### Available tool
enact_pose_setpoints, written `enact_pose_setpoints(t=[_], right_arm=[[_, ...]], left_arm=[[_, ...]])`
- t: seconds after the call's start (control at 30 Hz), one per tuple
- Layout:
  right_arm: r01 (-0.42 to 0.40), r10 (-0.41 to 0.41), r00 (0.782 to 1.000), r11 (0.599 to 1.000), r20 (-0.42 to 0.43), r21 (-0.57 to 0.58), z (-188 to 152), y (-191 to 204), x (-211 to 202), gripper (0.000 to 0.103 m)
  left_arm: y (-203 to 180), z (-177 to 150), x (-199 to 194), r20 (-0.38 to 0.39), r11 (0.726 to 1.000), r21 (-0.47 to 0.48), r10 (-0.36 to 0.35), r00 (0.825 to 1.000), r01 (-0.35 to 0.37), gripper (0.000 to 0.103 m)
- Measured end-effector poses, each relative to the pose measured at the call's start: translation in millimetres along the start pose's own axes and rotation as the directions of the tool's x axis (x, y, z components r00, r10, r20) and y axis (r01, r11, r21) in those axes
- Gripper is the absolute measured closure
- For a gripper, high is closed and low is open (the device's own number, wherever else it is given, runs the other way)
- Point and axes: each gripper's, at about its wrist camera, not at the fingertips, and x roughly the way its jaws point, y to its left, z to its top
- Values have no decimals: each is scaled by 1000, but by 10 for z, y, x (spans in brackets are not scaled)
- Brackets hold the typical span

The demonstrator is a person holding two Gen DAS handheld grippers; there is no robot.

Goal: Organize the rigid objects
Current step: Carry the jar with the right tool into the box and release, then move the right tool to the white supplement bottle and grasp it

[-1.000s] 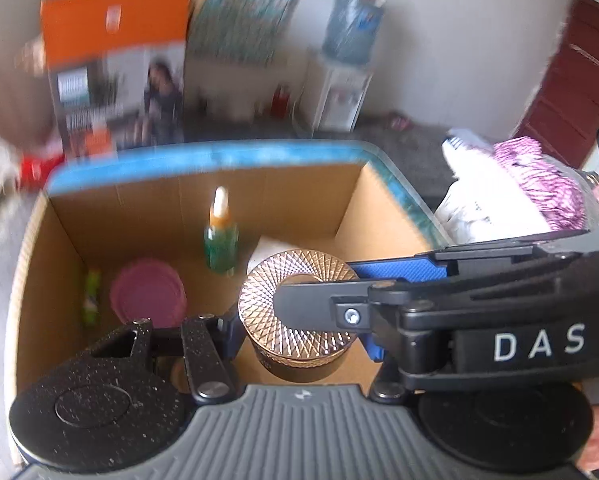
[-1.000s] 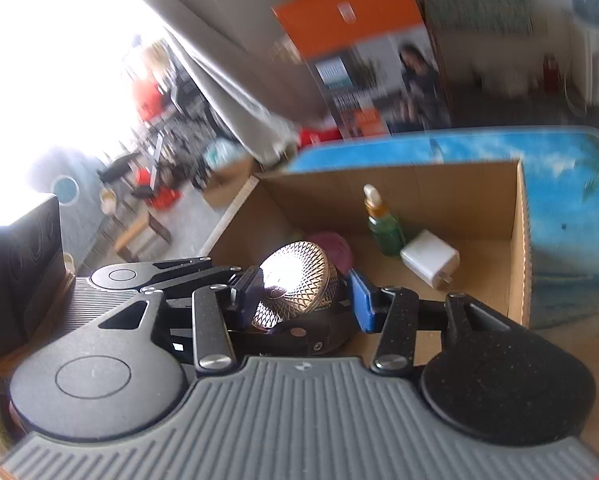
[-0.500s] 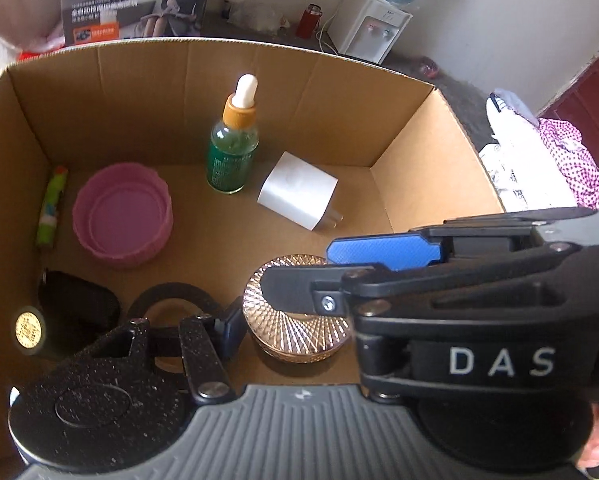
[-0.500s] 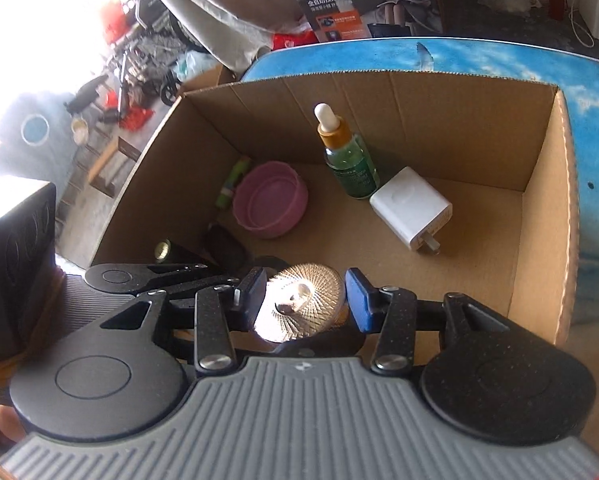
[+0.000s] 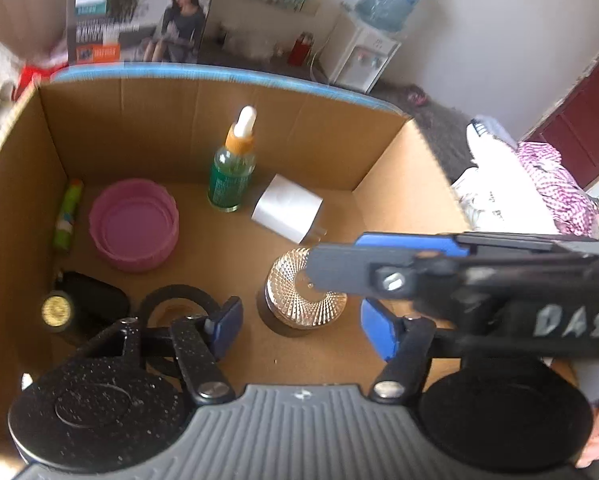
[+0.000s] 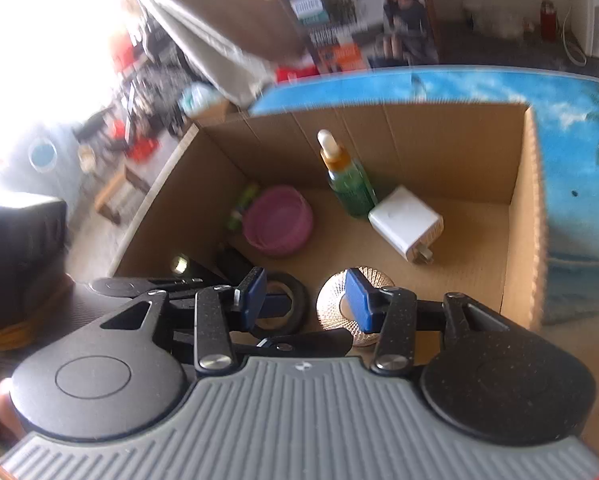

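My left gripper (image 5: 299,330) was opening, the gold jar (image 5: 305,294) free on the box (image 5: 147,136) floor; my right gripper (image 6: 305,300) stood empty, part-open.

Left claw (image 5: 301,330) opening; right claw (image 6: 305,300) parted.

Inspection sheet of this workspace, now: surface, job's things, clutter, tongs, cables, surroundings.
Surface: blue beach-print tabletop carrying an open cardboard box.
Job's things: in the box, gold-lidded jar, upright dropper bottle, white charger, pink lid, green tube, black ring, gold-capped black item.
Clutter: clothes pile right of the box.
Tongs: left tongs opening, jar between the pads, untouched; right tongs open, nothing between, one finger over the jar.
Cables: white cord by the dispenser.
Surroundings: water dispenser, printed carton.
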Motion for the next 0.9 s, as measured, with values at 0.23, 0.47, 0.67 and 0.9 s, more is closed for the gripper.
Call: enact_pose_setpoints(t=[0.23, 0.47, 0.67, 0.9], right_arm=[[-66, 54, 971, 997, 233, 42, -333, 128, -691, 57], [-146, 119, 929, 988, 349, 54, -727, 279, -1130, 48], [-199, 170, 923, 979, 345, 50, -943, 456, -1161, 39], [-253, 218, 928, 964, 303, 80, -1135, 592, -975, 36]], left_arm=[[-243, -213, -559, 128, 996, 88, -35, 991, 24, 26], [-286, -585, -1078, 216, 989, 145, -42, 976, 10, 21], [-213, -905, -1397, 283, 984, 167, 5, 959, -55, 19], [-27, -1188, -1564, 336, 972, 169, 98, 937, -163, 16]])
